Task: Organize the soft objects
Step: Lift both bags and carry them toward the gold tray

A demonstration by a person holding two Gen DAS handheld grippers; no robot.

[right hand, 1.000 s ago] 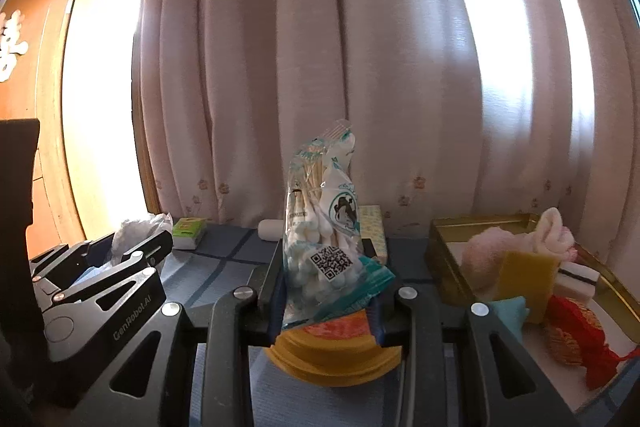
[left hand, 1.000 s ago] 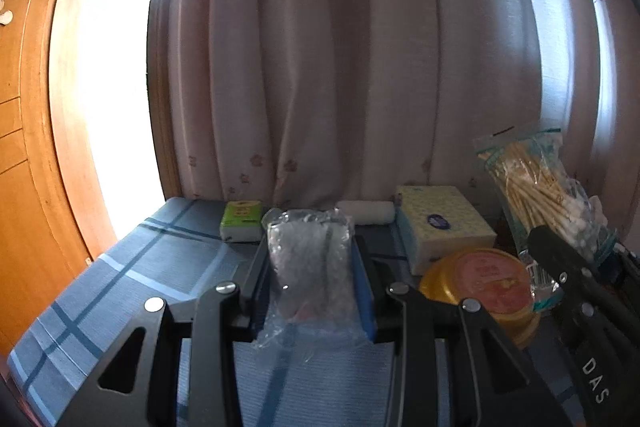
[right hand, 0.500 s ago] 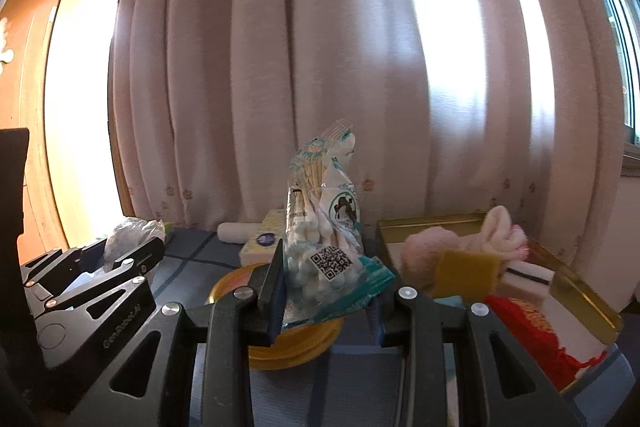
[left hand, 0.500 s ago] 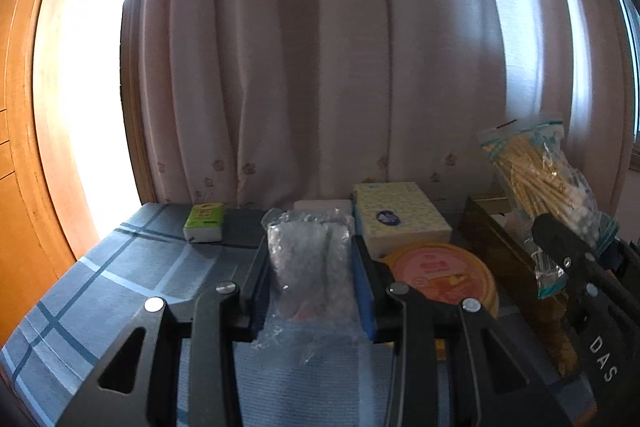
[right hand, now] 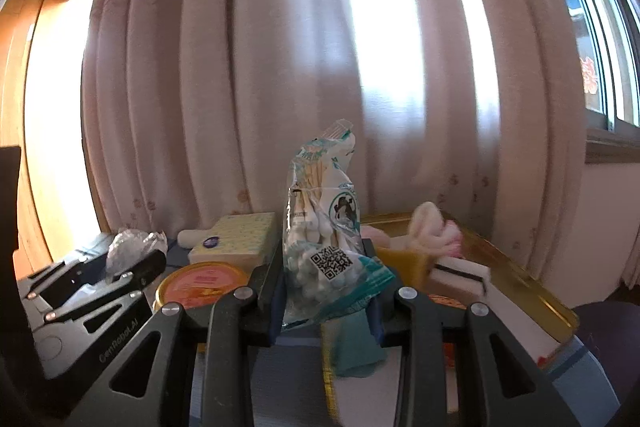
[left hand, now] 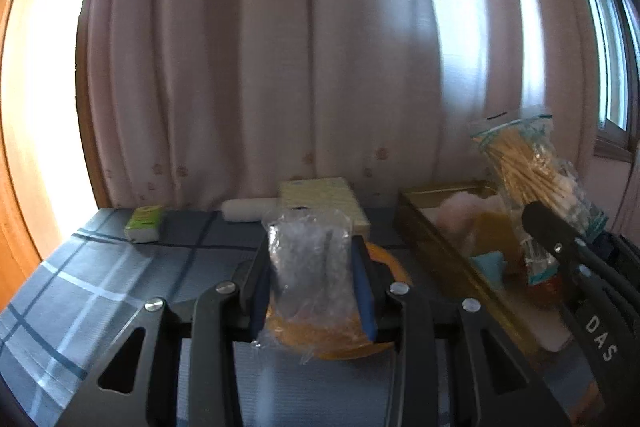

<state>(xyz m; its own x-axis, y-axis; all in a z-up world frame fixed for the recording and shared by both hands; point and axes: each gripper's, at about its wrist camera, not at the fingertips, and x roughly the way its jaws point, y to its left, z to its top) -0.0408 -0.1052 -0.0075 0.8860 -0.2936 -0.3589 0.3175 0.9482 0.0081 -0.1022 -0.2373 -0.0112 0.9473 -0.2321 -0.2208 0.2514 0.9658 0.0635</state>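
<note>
here left gripper [left hand: 314,277] clamps a clear plastic bag [left hand: 310,263] above the table's [left hand: 80,291] middle; right gripper [right hand: 324,281] clamps a cotton swab bag [right hand: 326,227] by the gold tray's [right hand: 524,279] near-left corner.

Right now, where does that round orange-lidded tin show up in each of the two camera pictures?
Left wrist view: the round orange-lidded tin sits low in the middle, mostly hidden behind the clear plastic bag pinched in the left tool.
Right wrist view: the tin is lower left, its whole lid visible, beside the left tool.
Shared landmark: the pale yellow tissue pack lies just behind the tin in both.
</note>
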